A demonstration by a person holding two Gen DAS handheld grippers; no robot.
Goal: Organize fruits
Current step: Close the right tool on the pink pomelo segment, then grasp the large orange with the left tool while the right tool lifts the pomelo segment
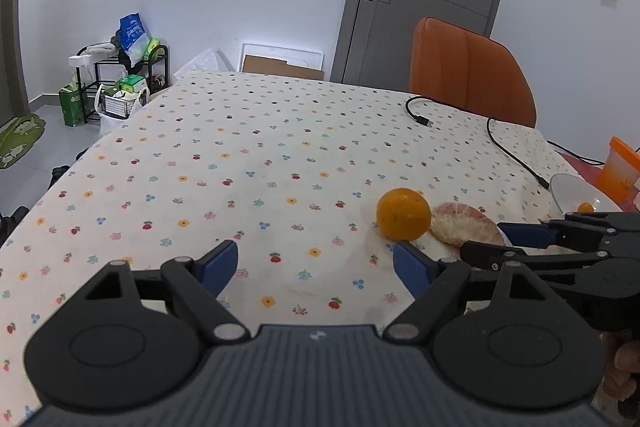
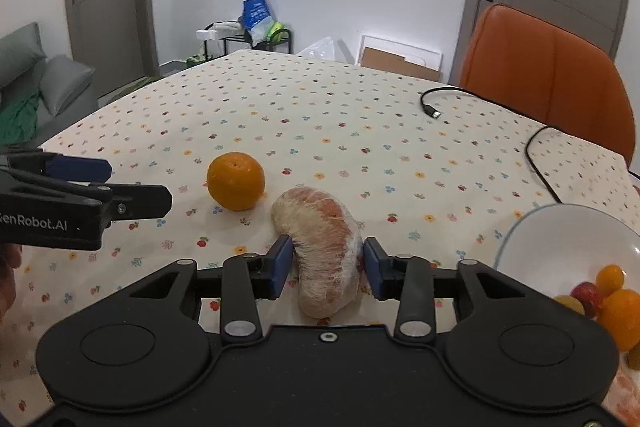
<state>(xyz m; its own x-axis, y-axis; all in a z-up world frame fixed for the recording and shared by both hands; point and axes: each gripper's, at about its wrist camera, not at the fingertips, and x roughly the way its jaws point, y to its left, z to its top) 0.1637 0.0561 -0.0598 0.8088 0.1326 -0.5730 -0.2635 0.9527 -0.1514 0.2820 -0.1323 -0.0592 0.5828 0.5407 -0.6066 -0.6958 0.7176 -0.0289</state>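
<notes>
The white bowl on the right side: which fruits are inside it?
In the white bowl lie two orange citrus fruits, a red fruit and a yellowish-brown one. The right gripper's body and the picture's edge cover the rest of the inside.

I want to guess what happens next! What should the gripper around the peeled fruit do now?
Probably lift it and carry it right, to the bowl. The right gripper has its pads against the peeled fruit, which lies on the table, and other fruit already sits in that bowl.

Orange (image 2: 236,181) orange; pomelo segment (image 2: 326,259) pinkish-white; tablecloth (image 2: 320,123) cream, flower-dotted.
</notes>
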